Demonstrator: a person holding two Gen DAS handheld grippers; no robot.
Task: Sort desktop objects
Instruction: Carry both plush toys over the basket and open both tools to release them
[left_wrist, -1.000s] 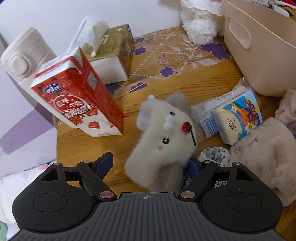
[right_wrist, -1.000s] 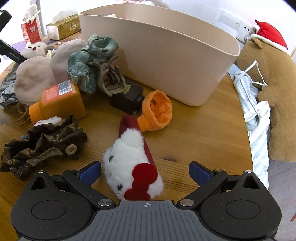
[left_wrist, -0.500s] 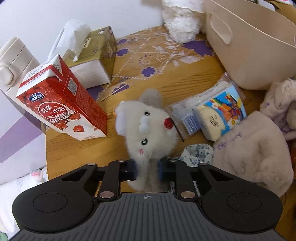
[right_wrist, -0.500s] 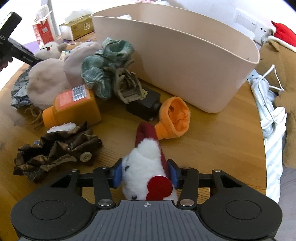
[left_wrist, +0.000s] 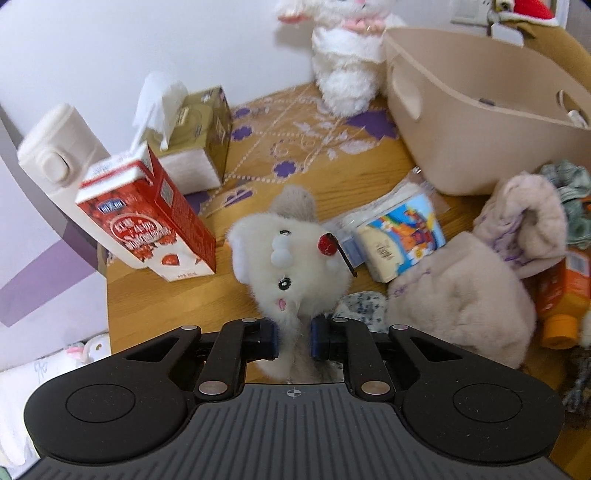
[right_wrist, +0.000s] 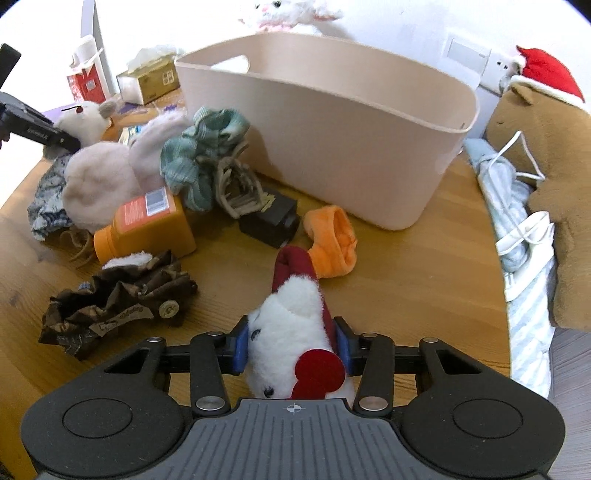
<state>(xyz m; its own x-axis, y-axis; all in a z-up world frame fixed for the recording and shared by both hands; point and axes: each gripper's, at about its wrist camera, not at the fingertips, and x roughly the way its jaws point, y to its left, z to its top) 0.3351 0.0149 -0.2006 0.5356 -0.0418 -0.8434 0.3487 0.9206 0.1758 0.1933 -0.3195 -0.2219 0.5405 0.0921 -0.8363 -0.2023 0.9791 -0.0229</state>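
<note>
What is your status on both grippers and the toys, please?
Left gripper shut on grey plush. Right gripper closing on white plush, pads pressing. Bin ahead; orange sock and black box between.

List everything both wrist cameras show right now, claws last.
tub: 1, beige, back of table
carton: 1, red, left edge
flask: 1, white, behind carton
tissue box: 1, gold, behind carton
plush rabbit: 1, white, by wall
tissue pack: 1, blue, before tub
fleece heap: 1, pale pink, centre
bottle: 1, orange, lying beside fleece
green scrunchie: 1, green, against fleece
brown scrunchie: 1, brown, before bottle
box: 1, black, before tub
sock: 1, orange, beside box
plush bear: 1, brown, right side
left claw: 1, black, shut on grey plush toy
right claw: 1, black, closing, pads pressing white plush toy
</note>
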